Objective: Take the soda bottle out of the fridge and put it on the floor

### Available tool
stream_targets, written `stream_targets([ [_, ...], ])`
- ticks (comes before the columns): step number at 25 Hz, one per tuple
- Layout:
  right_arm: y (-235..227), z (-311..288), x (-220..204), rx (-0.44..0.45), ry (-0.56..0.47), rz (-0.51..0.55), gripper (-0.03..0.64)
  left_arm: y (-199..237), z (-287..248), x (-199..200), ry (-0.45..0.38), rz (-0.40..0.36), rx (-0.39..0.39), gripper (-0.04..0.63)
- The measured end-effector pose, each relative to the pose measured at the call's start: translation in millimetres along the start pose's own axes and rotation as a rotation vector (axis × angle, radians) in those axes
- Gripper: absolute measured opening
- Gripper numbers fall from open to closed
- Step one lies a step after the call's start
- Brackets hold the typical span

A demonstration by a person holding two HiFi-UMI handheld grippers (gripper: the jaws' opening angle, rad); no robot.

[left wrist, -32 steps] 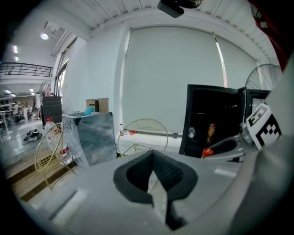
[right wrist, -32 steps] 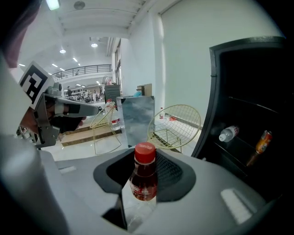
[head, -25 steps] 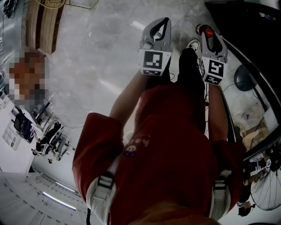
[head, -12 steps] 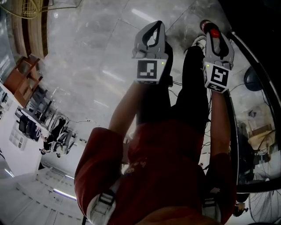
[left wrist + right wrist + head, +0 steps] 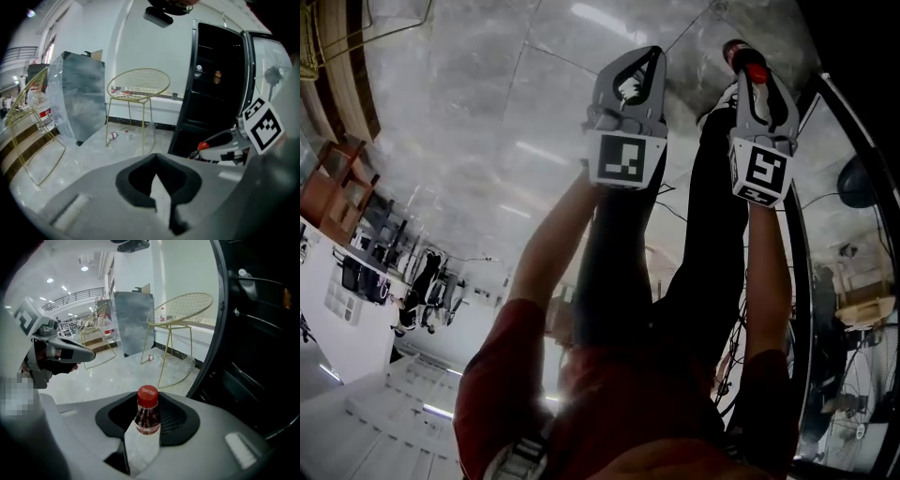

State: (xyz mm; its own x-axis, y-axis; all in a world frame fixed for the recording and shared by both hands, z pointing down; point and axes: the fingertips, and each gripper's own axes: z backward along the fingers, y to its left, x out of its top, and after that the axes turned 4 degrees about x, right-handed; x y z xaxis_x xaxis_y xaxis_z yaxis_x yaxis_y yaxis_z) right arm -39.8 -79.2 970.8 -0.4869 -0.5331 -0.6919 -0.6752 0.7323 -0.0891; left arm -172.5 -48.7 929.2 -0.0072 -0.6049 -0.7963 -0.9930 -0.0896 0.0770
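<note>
Much is hidden. Of the soda bottle (image 5: 148,411), only the red cap, neck & a bit of dark drink show in the right gripper view. Body & base sit under the grey shells, so can't tell whether the base meets the floor (image 5: 478,122). Head view gives just the cap at the far end of the tongs. Both hands are covered by the marker cubes (image 5: 626,159), and the wearer's red top + dark trousers fill the lower middle of the head view. The fridge (image 5: 215,89) interior is nearly black: shelves faint, a couple of small items on them too small to name. Right tongs (image 5: 147,427): partway apart, pads clamped on the bottle neck just under the cap. Bottle is upright, just beside the fridge's open front edge, on the room side. Left tongs (image 5: 157,180): tips together, nothing betw. them, only floor seen thru the slit behind the pads. Arms: both forearms bare, stretched fwd away from the head cam, roughly parallel, tongs side by side w/ a gap. The right one is nearer the fridge, the left one over open floor. Left gripper view also catches the right tongs at its right side, low in front of the fridge opening. Beyond: a gold wire chair (image 5: 138,84) on the floor, w/ a small bottle (image 5: 117,134) lying under it.
</note>
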Motion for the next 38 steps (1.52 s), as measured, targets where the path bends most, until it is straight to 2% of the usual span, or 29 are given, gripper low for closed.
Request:
stream_targets([
  [9,-22,-79,-91,-0.006,0.053,0.016,0.133,4,-81,-78,-0.006,0.02,0.007,0.0],
  [12,-33,-102,-108,-0.01,0.062,0.023,0.133,5,-95,-91,-0.02,0.03,0.019,0.0],
  [19,-57,-151,-125,-0.013,0.076,0.042,0.133,3,-121,-118,0.009,0.048,0.035,0.0],
  [27,-74,-200,-127,-0.047,0.078,0.0,0.133,-3,-135,-131,0.025,0.039,0.018,0.0],
  [32,-71,-212,-144,-0.033,0.111,-0.016,0.133,5,-139,-131,0.034,0.053,0.039,0.0],
  [35,-67,-213,-152,-0.017,0.117,0.01,0.133,9,-144,-123,0.012,0.062,0.047,0.0],
  [38,-66,-209,-157,-0.005,0.12,0.051,0.135,3,-147,-119,0.01,0.028,0.035,0.0],
])
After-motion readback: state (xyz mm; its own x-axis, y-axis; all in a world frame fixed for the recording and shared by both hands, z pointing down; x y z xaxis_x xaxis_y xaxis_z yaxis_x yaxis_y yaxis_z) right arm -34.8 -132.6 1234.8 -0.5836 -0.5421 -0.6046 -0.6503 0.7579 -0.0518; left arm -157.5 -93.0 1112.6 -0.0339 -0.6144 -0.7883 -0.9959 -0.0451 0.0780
